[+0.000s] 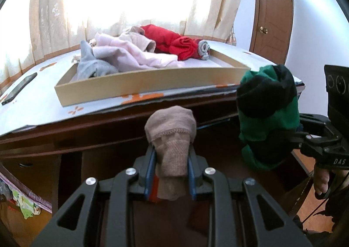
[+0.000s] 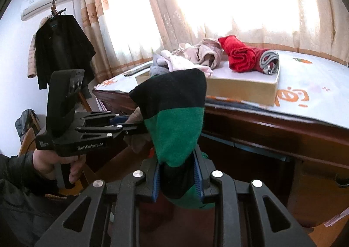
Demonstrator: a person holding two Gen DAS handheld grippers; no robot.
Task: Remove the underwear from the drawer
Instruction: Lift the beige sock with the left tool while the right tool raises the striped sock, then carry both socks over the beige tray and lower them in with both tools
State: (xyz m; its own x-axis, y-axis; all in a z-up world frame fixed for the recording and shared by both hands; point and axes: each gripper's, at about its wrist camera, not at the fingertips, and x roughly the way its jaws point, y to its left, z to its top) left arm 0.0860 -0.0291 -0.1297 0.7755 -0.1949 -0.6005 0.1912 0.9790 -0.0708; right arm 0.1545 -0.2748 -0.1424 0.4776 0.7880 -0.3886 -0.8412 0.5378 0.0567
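My left gripper (image 1: pixel 171 155) is shut on a rolled beige underwear (image 1: pixel 171 135), held up below the table's front edge. My right gripper (image 2: pixel 177 159) is shut on a rolled green and black underwear (image 2: pixel 174 116), also seen at the right of the left wrist view (image 1: pixel 268 116). The left gripper also shows in the right wrist view (image 2: pixel 130 126), left of the green roll. A shallow cardboard tray (image 1: pixel 139 88) on the table holds pink, grey and red garments (image 1: pixel 174 44). The drawer is not clearly seen.
The dark wooden table (image 2: pixel 272 122) has a white patterned cover (image 1: pixel 39 103). A phone (image 1: pixel 19 90) lies at its left. Curtains (image 2: pixel 135 18) hang behind. A black coat (image 2: pixel 61 48) hangs on a stand at the left; a wooden door (image 1: pixel 272 11) is at the right.
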